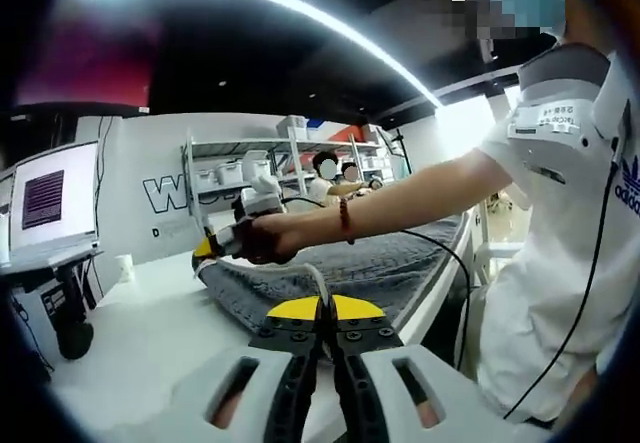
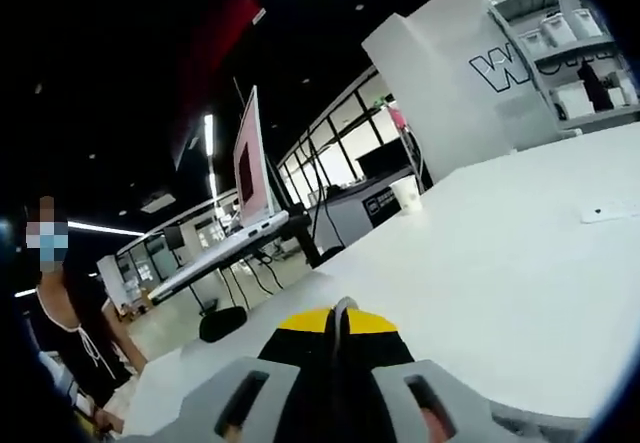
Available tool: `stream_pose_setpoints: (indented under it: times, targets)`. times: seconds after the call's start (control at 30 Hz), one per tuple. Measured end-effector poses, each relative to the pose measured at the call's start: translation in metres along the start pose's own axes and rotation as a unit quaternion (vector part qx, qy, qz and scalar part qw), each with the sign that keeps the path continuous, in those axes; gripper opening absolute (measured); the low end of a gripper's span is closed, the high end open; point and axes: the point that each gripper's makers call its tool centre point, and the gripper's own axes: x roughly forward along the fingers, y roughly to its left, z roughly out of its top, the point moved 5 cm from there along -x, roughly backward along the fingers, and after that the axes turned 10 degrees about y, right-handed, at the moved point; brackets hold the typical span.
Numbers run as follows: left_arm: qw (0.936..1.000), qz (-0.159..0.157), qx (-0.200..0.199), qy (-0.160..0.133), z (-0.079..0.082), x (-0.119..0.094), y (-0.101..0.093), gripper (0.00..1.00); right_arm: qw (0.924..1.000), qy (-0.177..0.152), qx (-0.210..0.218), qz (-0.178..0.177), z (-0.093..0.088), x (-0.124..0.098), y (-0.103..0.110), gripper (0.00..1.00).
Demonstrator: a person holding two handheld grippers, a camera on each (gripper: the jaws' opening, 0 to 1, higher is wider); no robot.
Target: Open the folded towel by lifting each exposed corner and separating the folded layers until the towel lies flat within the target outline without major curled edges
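The towel (image 1: 370,263), grey, lies mid-frame on the white table (image 1: 140,333) in your left gripper view, your right gripper (image 1: 225,243) at its left edge. Your left gripper (image 1: 322,315) has its jaws pressed together at bottom centre. In the right gripper view, your right gripper's jaws pinch grey cloth at bottom centre.

One grey towel (image 1: 400,263), one cup (image 2: 407,194), two grippers (image 1: 325,308) (image 2: 338,315).

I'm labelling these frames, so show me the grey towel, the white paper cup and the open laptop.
grey towel (image 1: 400,263): left gripper view, its ribbed top surface.
white paper cup (image 2: 407,194): right gripper view, its side wall.
open laptop (image 2: 246,168): right gripper view, its raised screen.
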Motion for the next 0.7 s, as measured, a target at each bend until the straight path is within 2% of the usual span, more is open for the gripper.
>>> stream_pose_setpoints:
  times: [0.2,0.33,0.37,0.7]
  targets:
    - [1.0,0.001,-0.003,0.0,-0.001,0.0,0.002,0.02,1.0,0.005,-0.004,0.007,-0.001,0.005,0.005,0.02]
    - [0.9999,0.007,-0.009,0.007,-0.004,0.0,0.003,0.03,0.9999,0.006,-0.013,0.007,-0.001,0.006,0.006,0.14]
    - [0.9998,0.01,-0.013,0.011,-0.006,0.0,0.005,0.03,0.9996,0.019,-0.008,0.017,-0.005,0.008,0.009,0.14]
    - [0.9991,0.033,-0.024,0.01,-0.007,-0.005,0.012,0.07,0.9991,0.031,-0.01,0.029,-0.008,0.009,0.017,0.16]
